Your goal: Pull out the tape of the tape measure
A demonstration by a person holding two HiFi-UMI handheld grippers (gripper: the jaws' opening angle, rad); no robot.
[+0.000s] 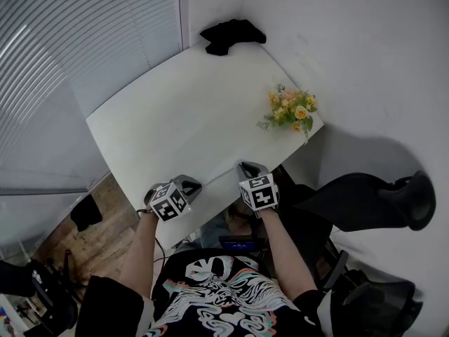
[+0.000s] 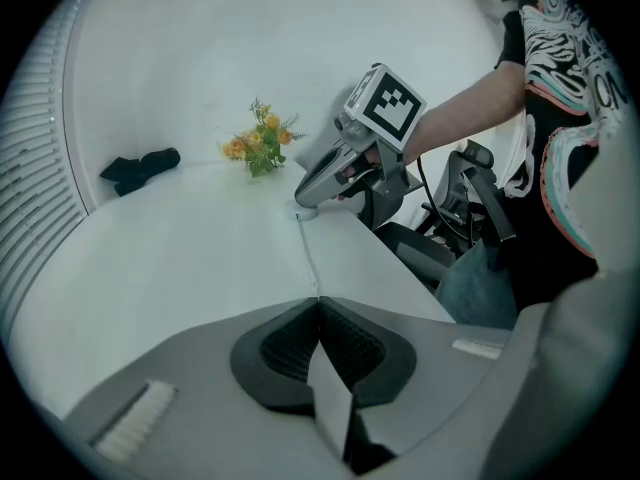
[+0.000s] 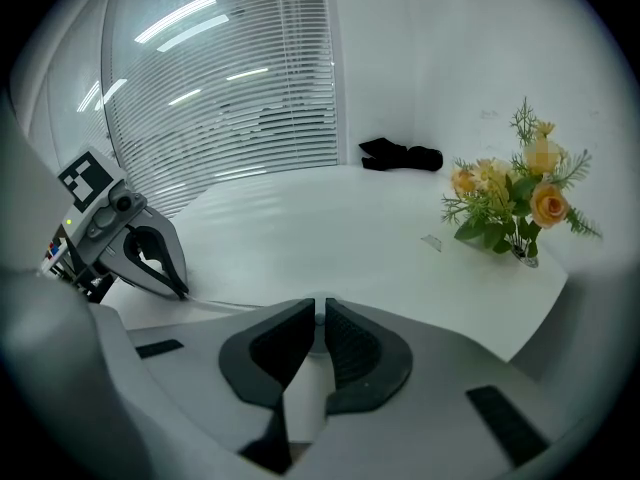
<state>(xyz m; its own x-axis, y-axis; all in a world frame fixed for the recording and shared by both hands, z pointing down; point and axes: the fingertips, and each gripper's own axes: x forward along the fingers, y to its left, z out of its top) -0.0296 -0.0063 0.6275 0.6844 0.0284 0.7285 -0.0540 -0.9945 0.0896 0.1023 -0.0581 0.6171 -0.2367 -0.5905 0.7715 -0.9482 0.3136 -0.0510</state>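
White table (image 1: 182, 111) lies under the left claw (image 2: 318, 300), which is closed on the end of the thin tape (image 2: 308, 258). From its tips the tape runs straight ahead to the small round tape measure (image 2: 301, 212), pinched between the tips of the right claw (image 3: 319, 313).

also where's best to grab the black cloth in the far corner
Pinch the raised, bunched middle of the cloth, coming from above or from the open near side of the table. It lies crumpled in the corner, with the wall behind and the blinds beside it, so those sides look shut off. The hump probably gives more to close on than the flat edges.
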